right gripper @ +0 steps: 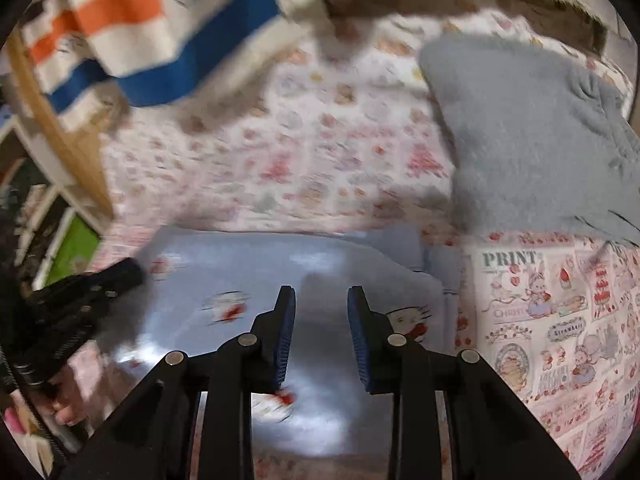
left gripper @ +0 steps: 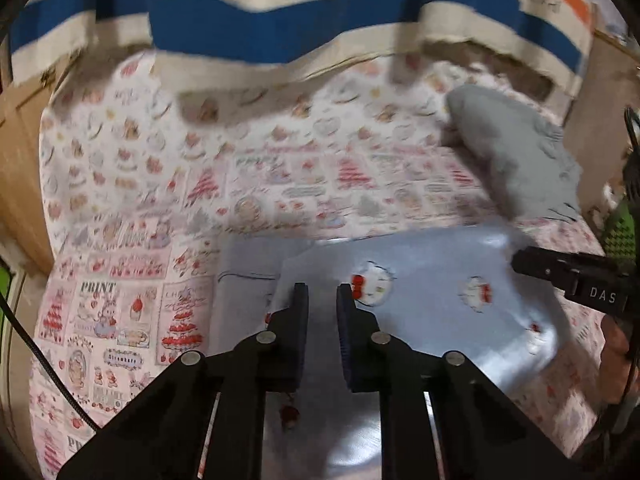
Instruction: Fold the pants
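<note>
Light blue satin pants (left gripper: pixel 440 312) with cat-face prints lie folded on the patterned sheet (left gripper: pixel 140 200), their folded edges at the left. My left gripper (left gripper: pixel 322 294) hovers over the pants' left part. Its jaws stand a narrow gap apart and only the cloth below shows between them. The right gripper (left gripper: pixel 520 262) reaches in from the right over the pants' far right corner. In the right wrist view my right gripper (right gripper: pixel 321 296) stands open above the pants (right gripper: pixel 240 264) with nothing between its pads. The left gripper (right gripper: pixel 134 274) comes in from the left, held by a hand (right gripper: pixel 68 408).
A grey fluffy cloth (left gripper: pixel 516 160) (right gripper: pixel 532 132) lies on the sheet behind the pants to the right. A cream cloth with blue and orange stripes (left gripper: pixel 280 20) (right gripper: pixel 160 40) hangs along the back. A wooden frame (left gripper: pixel 20 160) borders the left side.
</note>
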Available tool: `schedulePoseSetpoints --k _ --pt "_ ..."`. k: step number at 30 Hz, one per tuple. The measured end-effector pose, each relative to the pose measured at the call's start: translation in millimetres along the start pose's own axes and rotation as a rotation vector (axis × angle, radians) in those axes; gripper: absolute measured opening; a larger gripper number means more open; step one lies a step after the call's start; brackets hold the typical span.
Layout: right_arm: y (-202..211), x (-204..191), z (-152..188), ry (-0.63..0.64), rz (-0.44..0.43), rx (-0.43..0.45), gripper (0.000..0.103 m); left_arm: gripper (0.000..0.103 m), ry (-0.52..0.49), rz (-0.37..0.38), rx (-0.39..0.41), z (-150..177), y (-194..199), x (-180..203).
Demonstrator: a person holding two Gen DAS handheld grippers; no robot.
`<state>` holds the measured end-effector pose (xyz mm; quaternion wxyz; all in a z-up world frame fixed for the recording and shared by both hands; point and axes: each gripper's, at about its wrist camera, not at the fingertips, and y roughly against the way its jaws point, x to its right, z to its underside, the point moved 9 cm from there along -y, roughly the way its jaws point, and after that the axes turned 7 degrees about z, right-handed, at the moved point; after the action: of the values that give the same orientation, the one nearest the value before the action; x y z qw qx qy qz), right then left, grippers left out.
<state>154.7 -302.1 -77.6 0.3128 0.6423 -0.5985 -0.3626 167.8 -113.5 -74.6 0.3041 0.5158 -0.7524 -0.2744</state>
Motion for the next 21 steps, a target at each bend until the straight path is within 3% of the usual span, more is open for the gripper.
schedulePoseSetpoints --k 5,8,11,16,21 --pt "-24 20 -2 -0.074 0.002 -0.049 0.030 0.014 0.091 0.001 -0.030 10 -18 -22" --pt "-31 30 -2 -0.082 0.023 -0.055 0.030 0.014 0.087 -0.008 -0.047 15 -24 -26" --pt "-29 39 -4 -0.070 0.060 -0.037 0.030 0.014 0.099 0.005 -0.013 12 -14 -26" --pt "-4 28 -10 -0.076 -0.036 0.002 0.030 0.014 0.028 0.039 0.064 2 16 3" --pt "20 -24 0 0.045 -0.136 0.007 0.030 0.014 -0.075 0.148 0.051 8 27 53"
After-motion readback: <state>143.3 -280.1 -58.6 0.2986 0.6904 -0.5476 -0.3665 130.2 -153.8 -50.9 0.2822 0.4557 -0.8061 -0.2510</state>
